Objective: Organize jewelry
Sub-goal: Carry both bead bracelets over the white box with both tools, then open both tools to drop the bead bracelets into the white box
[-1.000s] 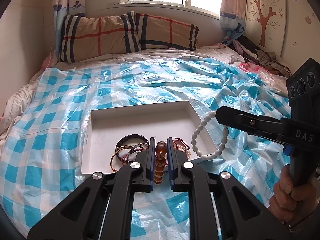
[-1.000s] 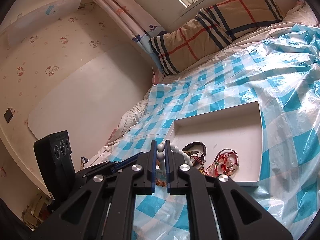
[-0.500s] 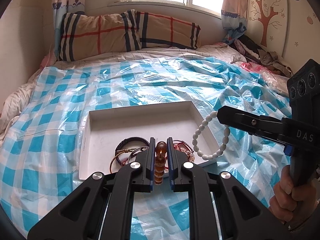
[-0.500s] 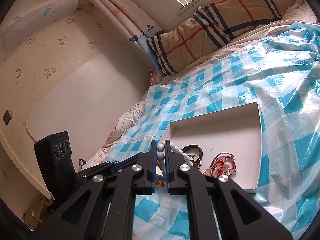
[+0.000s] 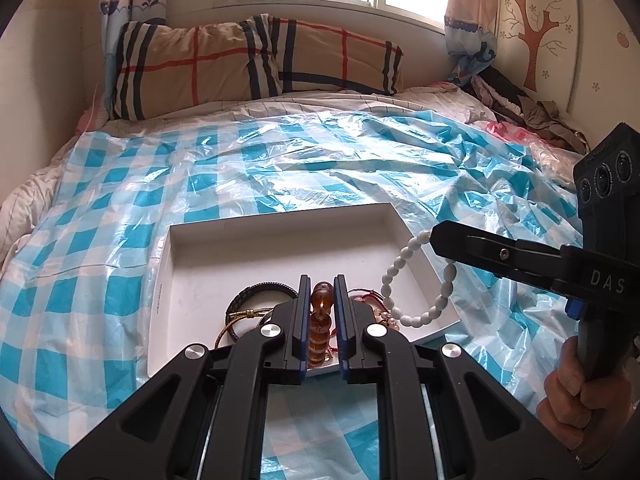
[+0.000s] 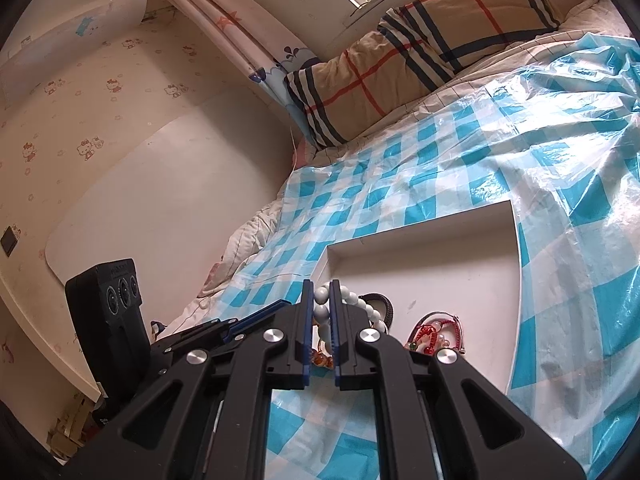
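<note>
With your left gripper [image 5: 321, 312] clamped on the amber bead bracelet [image 5: 320, 326] and right gripper [image 6: 321, 312] on the white bead bracelet [image 5: 416, 280] above the white tray [image 5: 276, 248], lower and release each clear of the pile.

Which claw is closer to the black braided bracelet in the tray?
Left. The left claw hangs right beside the black braided bracelet; the right claw is over the tray's far side.

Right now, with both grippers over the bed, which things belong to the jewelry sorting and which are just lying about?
Part of the job:
- white bead bracelet, held in the right gripper
- amber bead bracelet, held in the left gripper
- white tray
- black bangle and red bracelet lying in the tray

Just lying about:
- plaid pillows
- checked plastic sheet
- clothes pile
</note>
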`<state>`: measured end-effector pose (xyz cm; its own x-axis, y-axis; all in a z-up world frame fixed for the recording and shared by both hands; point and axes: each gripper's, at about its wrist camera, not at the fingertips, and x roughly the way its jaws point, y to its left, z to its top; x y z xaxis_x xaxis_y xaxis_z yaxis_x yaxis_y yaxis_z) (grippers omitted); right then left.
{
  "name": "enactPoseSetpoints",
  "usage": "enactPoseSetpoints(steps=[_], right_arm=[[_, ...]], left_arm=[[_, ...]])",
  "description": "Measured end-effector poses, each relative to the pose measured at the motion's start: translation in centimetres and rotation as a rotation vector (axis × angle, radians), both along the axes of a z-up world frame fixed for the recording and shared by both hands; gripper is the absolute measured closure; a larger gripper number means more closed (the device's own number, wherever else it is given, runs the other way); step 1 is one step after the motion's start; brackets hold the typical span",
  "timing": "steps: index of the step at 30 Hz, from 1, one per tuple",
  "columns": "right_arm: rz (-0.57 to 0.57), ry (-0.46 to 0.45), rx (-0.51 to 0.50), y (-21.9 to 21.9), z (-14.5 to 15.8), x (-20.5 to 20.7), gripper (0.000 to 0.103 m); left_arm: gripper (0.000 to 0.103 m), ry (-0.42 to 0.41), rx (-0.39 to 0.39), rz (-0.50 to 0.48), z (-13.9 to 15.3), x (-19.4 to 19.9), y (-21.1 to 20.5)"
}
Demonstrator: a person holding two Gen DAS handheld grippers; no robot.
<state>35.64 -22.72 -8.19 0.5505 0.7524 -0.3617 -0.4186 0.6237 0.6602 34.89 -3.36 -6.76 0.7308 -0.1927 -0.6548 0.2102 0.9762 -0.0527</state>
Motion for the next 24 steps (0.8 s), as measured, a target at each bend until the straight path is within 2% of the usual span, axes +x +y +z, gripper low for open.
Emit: enactPoseSetpoints(steps=[8, 24], right_arm=[[-0.003, 0.002, 0.0, 0.0, -0.3, 0.5, 0.095], [-0.018, 0.023, -0.027, 0.5, -2.0, 2.3, 0.094]], left_arm=[[0.093, 0.004, 0.0, 0.001, -0.3, 0.5, -0.3], [0.092, 0.047, -0.006, 0.033, -3.1, 2.7, 0.3]])
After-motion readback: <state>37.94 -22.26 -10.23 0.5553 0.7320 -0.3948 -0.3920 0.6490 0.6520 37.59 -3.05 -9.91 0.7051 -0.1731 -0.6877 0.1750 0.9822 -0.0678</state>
